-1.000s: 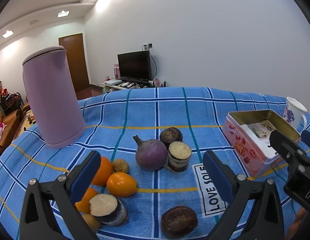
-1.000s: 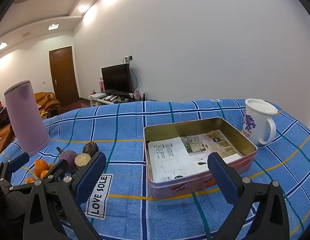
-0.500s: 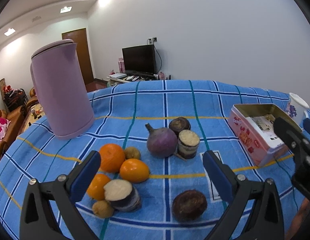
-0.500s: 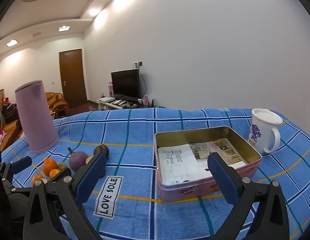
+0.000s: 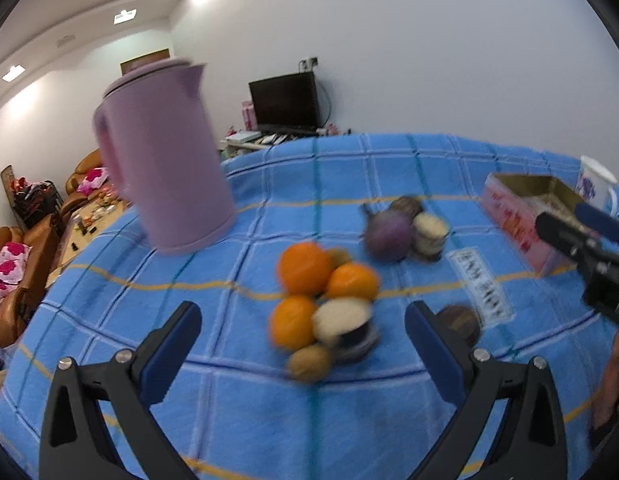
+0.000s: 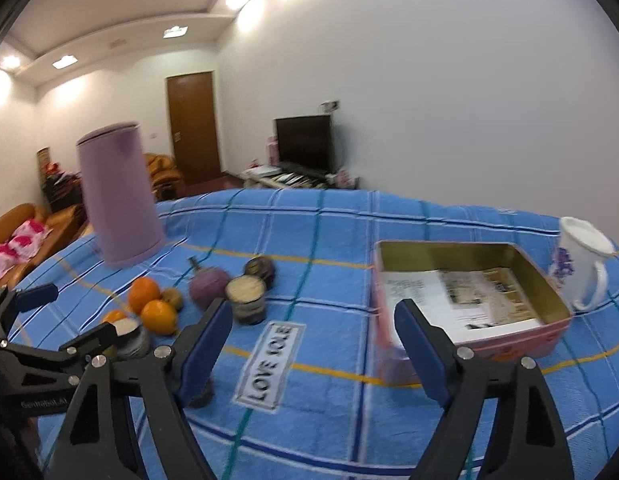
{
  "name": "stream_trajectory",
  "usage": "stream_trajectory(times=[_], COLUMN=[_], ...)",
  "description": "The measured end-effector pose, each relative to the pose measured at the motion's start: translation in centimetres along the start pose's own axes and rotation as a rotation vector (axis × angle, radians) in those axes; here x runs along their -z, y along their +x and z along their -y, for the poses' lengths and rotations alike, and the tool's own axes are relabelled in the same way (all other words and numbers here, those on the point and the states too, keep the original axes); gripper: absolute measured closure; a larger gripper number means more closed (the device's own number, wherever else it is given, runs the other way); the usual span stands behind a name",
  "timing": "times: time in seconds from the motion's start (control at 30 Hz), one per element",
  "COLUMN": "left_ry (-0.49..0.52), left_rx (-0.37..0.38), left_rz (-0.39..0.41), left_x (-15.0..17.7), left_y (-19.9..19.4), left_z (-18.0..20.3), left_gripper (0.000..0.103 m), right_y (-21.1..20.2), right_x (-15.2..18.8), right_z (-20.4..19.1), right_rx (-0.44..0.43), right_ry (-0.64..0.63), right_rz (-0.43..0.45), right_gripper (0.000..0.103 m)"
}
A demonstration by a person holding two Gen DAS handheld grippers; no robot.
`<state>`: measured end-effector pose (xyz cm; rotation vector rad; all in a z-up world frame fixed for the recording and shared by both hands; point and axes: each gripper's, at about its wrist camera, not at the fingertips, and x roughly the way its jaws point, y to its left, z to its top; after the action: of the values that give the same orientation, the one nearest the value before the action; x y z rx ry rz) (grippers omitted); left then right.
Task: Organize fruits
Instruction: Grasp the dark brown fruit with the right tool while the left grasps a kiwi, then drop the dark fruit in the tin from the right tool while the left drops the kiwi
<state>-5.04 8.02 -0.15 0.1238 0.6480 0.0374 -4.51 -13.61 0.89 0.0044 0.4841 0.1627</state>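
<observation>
Three oranges [image 5: 305, 268] lie in a cluster with a cut dark fruit showing a pale face [image 5: 343, 320] and a small brown fruit [image 5: 309, 364]. Behind them are a purple round fruit [image 5: 389, 232] and a cut half [image 5: 429, 234]. A dark round fruit [image 5: 459, 322] lies by my right finger. My left gripper [image 5: 303, 344] is open and empty, just in front of the cluster. My right gripper [image 6: 313, 340] is open and empty above the cloth, between the fruits [image 6: 157, 314] and the pink tin [image 6: 469, 308].
A tall lilac kettle [image 5: 165, 160] stands at the back left. A white floral mug [image 6: 581, 264] stands right of the tin, which holds printed paper. The blue checked cloth [image 5: 349, 168] has a "LOVE SOLE" label [image 6: 271, 364]. Sofas and a TV lie beyond.
Both grippers swung left and lifted back. The fruit cluster now sits centred between my left fingers, and the kettle looms larger. The views are motion blurred. Both stay open.
</observation>
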Motion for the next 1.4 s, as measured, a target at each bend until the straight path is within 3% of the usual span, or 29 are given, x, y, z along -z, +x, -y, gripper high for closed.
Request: stream_trajectory(times=[0.13, 0.3, 0.4, 0.5, 0.6, 0.7, 0.87, 1.13, 1.23, 1.4], left_ry=[-0.030, -0.058, -0.032, -0.016, -0.007, 0.001, -0.026, -0.033, -0.028, -0.048], left_rx=[0.022, 0.046, 0.056, 0.112, 0.143, 0.173, 0.226, 0.289, 0.308, 0.335], left_rz=[-0.064, -0.094, -0.100, -0.121, -0.147, -0.177, -0.219, -0.256, -0.247, -0.236], left_x=[1.5, 2.3, 2.3, 2.3, 2.1, 1.9, 1.6, 1.7, 1.6, 1.8], left_y=[0.0, 0.5, 0.7, 1.1, 1.7, 2.6, 3.9, 5.0, 5.1, 5.0], left_z=[-3.4, -5.1, -4.8, -4.1, -3.6, -2.9, -2.2, -1.0, -1.0, -1.7], left_gripper=[0.000, 0.001, 0.003, 0.005, 0.012, 0.018, 0.040, 0.056, 0.074, 0.074], right_y=[1.0, 2.7, 3.9, 5.0, 6.1, 7.2, 7.3, 6.6, 6.4, 6.3], right_x=[0.5, 1.4, 1.9, 2.2, 2.5, 2.9, 2.8, 2.9, 2.8, 2.4], right_z=[-1.6, -4.1, -5.4, -6.0, -6.6, -7.1, -7.3, -6.3, -5.3, -4.0], right_rx=[-0.107, -0.225, -0.256, -0.284, -0.261, -0.278, -0.284, -0.300, -0.296, -0.290], right_ry=[-0.049, -0.119, -0.148, -0.149, -0.186, -0.193, -0.211, -0.198, -0.167, -0.112], right_rz=[-0.073, -0.188, -0.260, -0.321, -0.356, -0.415, -0.418, -0.416, -0.411, -0.393], right_gripper=[0.027, 0.028, 0.028, 0.029, 0.041, 0.046, 0.056, 0.062, 0.062, 0.063])
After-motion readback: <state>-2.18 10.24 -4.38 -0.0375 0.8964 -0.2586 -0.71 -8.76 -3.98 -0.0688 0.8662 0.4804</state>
